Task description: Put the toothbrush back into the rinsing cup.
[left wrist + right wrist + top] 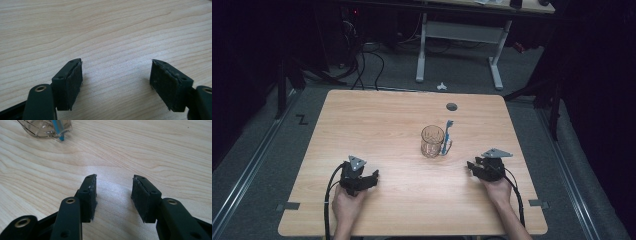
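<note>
Your glass mug point(432, 141) stands upright near the middle of the wooden table point(377, 120), and everything else is placed from it. A blue toothbrush point(447, 136) stands inside the mug, leaning on its right rim, head up. In the right gripper view the mug point(45, 128) sits at the top left edge with the blue handle tip point(59, 130) seen through the glass.

Your right gripper point(473, 167) is just to the right of the mug and a little nearer to you, apart from it, jaws pointing left toward it. In the right gripper view the right gripper point(113, 195) stands partly open with bare table between its pads, gripping nothing.

Your left gripper point(373, 176) is left of the mug and nearer to you, well apart from it. In the left gripper view the left gripper point(116, 82) stands wide open, wider than the right, only wood grain between the pads, nothing held.

A small dark round hole point(451, 106) lies beyond the mug, toward the far edge.
</note>
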A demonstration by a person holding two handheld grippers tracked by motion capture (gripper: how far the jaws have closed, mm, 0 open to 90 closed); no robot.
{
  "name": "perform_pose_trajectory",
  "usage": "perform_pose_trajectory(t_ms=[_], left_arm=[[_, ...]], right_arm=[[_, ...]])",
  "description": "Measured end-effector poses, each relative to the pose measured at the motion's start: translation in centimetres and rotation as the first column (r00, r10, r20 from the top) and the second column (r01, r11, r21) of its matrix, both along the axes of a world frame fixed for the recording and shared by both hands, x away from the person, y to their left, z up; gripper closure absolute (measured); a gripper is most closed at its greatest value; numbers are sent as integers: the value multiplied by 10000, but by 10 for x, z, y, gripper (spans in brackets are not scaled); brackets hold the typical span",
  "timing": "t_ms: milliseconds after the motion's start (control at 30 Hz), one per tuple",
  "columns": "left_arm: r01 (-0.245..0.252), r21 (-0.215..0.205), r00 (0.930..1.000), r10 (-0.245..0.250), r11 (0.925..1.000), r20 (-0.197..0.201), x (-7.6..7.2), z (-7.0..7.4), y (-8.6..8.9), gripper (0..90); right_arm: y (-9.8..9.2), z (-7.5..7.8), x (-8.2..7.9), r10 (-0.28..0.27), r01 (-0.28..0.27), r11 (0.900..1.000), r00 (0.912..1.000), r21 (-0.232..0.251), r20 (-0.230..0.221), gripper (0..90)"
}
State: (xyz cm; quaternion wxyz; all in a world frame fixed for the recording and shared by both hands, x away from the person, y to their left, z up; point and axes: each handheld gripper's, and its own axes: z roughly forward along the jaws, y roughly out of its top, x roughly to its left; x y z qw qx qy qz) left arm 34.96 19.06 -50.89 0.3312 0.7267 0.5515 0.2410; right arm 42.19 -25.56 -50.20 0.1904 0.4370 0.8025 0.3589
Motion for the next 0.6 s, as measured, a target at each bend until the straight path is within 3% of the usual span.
perform_pose_trajectory(t_ms=[267, 600], left_arm=[[3, 12, 10000, -3, 10000, 0, 0, 0, 0, 267], [7, -26, 10000, -7, 10000, -8, 0, 0, 0, 268]], right_arm=[[4, -1, 0, 148, -144, 9994, 9998, -310, 145, 482], [4, -1, 0, -19, 21, 9995, 10000, -308, 63, 417]])
